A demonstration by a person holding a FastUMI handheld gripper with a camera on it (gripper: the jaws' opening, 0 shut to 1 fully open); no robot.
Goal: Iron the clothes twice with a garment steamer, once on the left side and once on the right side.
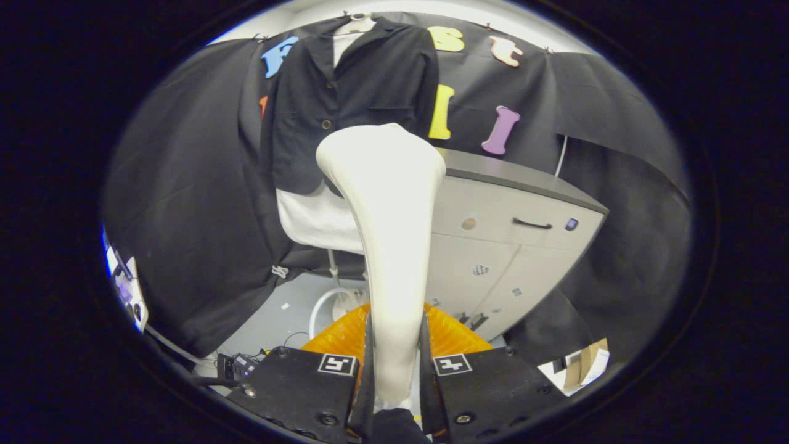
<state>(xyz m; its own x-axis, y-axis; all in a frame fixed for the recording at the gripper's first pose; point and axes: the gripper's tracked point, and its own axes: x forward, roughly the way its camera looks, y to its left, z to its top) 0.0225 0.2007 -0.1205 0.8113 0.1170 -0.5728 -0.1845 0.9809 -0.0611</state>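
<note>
Figure: gripper view. I had the gripper [395, 364] pinching the garment steamer [387, 234], both jaws pressed on the narrow lower handle, one on each side. The cream body rose between them and widened into a head that stood in front of the jacket [354, 98], which hung on a white dress form [317, 219] against the booth wall. I could not tell whether the head touched the cloth. I judged the steamer a rigid, smooth plastic shell, top-heavy when held this low, so a firm hold on the slim handle seemed the right place. The jacket looked soft and light, likely to sway under pressure. I kept the gripper pointing up and forward. Beyond it stood a grey cabinet [511, 234], with an orange object [342, 336] below.
</note>
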